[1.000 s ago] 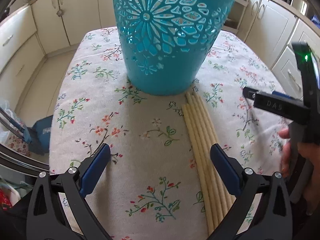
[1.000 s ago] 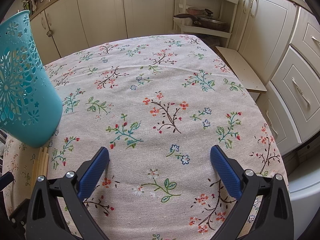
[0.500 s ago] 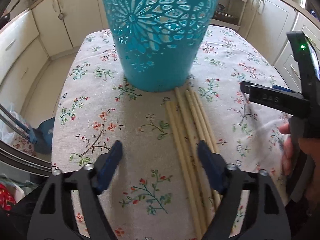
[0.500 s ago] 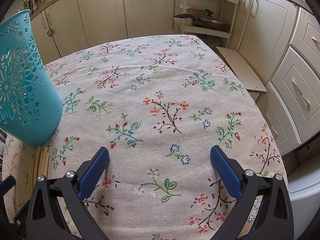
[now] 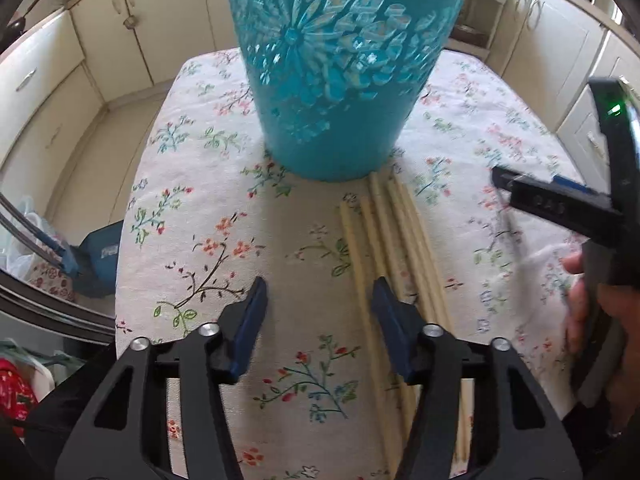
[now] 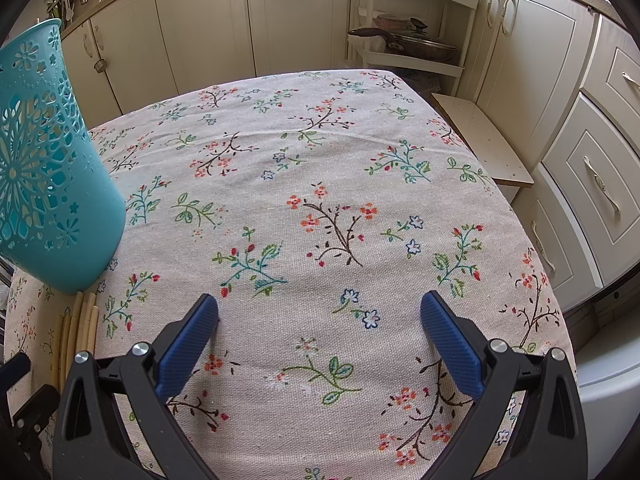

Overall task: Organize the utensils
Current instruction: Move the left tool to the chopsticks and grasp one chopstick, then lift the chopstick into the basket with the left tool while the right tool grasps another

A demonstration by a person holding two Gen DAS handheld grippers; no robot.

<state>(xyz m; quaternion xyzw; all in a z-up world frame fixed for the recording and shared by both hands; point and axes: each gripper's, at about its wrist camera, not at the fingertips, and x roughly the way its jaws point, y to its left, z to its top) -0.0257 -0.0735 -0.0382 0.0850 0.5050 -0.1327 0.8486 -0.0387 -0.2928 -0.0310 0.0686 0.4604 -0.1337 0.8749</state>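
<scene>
Several cream chopsticks (image 5: pixel 396 240) lie side by side on the floral tablecloth (image 5: pixel 208 240), their far tips touching the foot of a tall teal perforated holder (image 5: pixel 340 80). My left gripper (image 5: pixel 320 304) hovers over their near part with its jaws closing. The leftmost stick lies between the jaws, close to the right finger (image 5: pixel 386 304), and no pad presses on it. The other sticks run under that finger. In the right wrist view the holder (image 6: pixel 52 184) and chopsticks (image 6: pixel 80 328) sit far left. My right gripper (image 6: pixel 320 316) stands wide open over bare cloth.
A hand (image 5: pixel 584 304) holds the other gripper at the right edge of the left wrist view. Cream cabinets surround the table. A shelf rack with a lidded pan (image 6: pixel 404 44) and a wooden board (image 6: pixel 480 136) stand beyond the far right corner. A blue box (image 5: pixel 100 256) sits on the floor at left.
The left gripper's jaws have narrowed from wide apart to about half that gap, and the chopsticks now sit nearer the middle of its view. The right gripper has not moved.
</scene>
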